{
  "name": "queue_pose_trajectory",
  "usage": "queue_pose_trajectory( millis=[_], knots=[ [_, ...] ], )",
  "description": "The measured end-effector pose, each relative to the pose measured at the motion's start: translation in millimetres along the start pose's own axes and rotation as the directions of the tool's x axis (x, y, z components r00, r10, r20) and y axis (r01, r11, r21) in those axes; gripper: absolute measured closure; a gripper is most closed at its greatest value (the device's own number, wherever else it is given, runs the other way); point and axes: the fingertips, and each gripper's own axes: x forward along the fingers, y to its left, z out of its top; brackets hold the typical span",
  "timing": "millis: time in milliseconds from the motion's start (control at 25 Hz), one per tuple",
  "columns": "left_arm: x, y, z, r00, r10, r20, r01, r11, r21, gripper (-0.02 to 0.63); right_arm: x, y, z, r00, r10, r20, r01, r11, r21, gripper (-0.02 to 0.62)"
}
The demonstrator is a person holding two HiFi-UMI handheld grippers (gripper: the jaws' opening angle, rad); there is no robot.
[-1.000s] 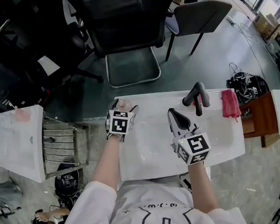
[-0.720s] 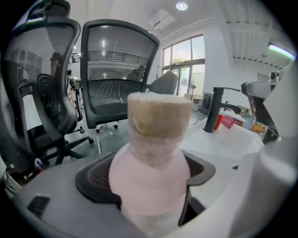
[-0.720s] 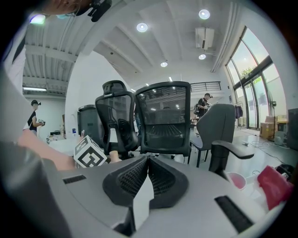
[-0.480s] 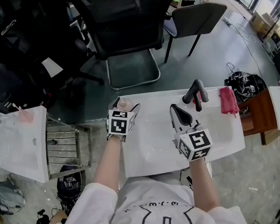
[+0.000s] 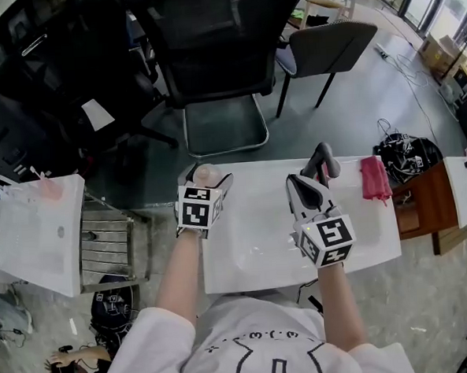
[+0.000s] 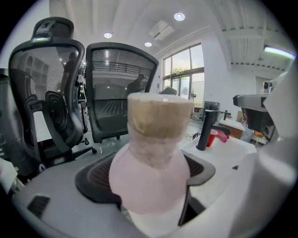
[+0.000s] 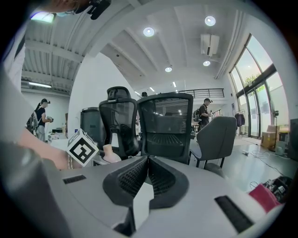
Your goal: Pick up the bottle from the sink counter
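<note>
Two grippers sit over the white sink counter (image 5: 363, 237), one in each of the person's hands. The left gripper (image 5: 207, 183) is at the counter's far left corner, and its dark ribbed jaws pinch the pale pink round-bodied bottle with a tan cap (image 6: 153, 167) by its belly, one pad on each side; the neck and cap stand upright above the jaws. Whether the bottle's base touches the counter cannot be told. The right gripper (image 5: 301, 187) hovers over the middle of the basin, well apart from the bottle, with its two jaws pressed together and nothing between them, as the right gripper view shows (image 7: 148, 160). Just beyond its tips stands the black curved faucet (image 5: 320, 161), and a red cloth (image 5: 373, 179) lies on the counter's right end, near the faucet. Past the far edge of the counter stand a black mesh office chair (image 5: 209, 49) and, to its right, a grey chair with thin black legs (image 5: 331, 46).
</note>
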Motion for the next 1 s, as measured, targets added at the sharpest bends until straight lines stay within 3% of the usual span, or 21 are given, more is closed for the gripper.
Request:
queue_pose_trajectory(
  millis=[480,1000],
  knots=[
    [-50.6,-9.3,50.0,0.994,0.063,0.092,-0.065,0.998,0.023,0.198,-21.4,-10.7,37.3,0.998,0.026,0.06,-0.024,0.999,-0.046,0.566],
    [-108.9,-18.1,107.0,0.958,0.117,0.262,-0.138,0.988,0.063,0.198,-37.4,-13.6,76.8,0.988,0.028,0.151,-0.011,0.994,-0.113,0.566]
  ],
)
